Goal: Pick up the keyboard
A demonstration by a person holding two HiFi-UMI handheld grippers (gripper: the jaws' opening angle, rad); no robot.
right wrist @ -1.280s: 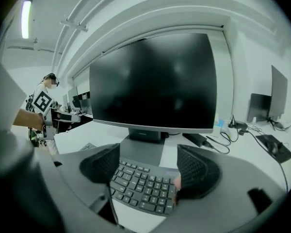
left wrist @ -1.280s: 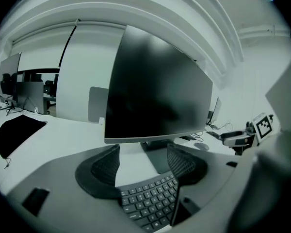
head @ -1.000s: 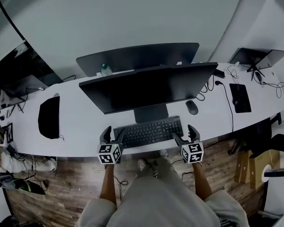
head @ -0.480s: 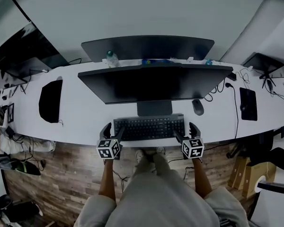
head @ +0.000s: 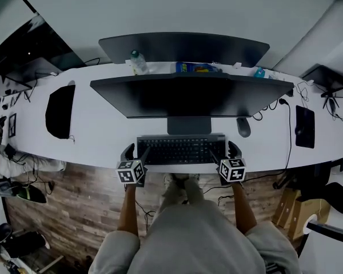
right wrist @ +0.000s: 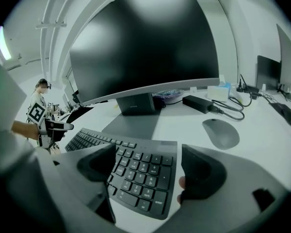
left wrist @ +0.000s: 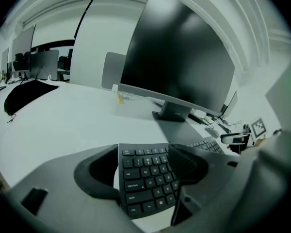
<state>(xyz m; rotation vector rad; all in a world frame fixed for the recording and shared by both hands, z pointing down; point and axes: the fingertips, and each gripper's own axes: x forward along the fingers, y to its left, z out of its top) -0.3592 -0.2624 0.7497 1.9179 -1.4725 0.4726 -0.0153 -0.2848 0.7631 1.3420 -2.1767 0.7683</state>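
Observation:
A black keyboard (head: 180,149) lies flat on the white desk (head: 103,136), in front of the monitor stand. My left gripper (head: 135,153) is at its left end and my right gripper (head: 224,152) at its right end, both pointing down and forward. In the left gripper view the left gripper (left wrist: 143,169) is open and straddles the keyboard's (left wrist: 145,181) left corner, its pads not pressing. In the right gripper view the right gripper's (right wrist: 150,168) jaws are opening over the number-pad end of the keyboard (right wrist: 143,171), with gaps at both pads.
A wide dark monitor (head: 188,95) overhangs the desk just behind the keyboard, with a second one (head: 183,45) behind it. A grey mouse (head: 243,127) lies right of the keyboard, with cables beyond it. A black cloth (head: 60,111) lies at the left. The desk edge runs just below the grippers.
Both grippers have come down and forward from the desk's near edge onto the two ends of the keyboard. The keyboard has not moved.

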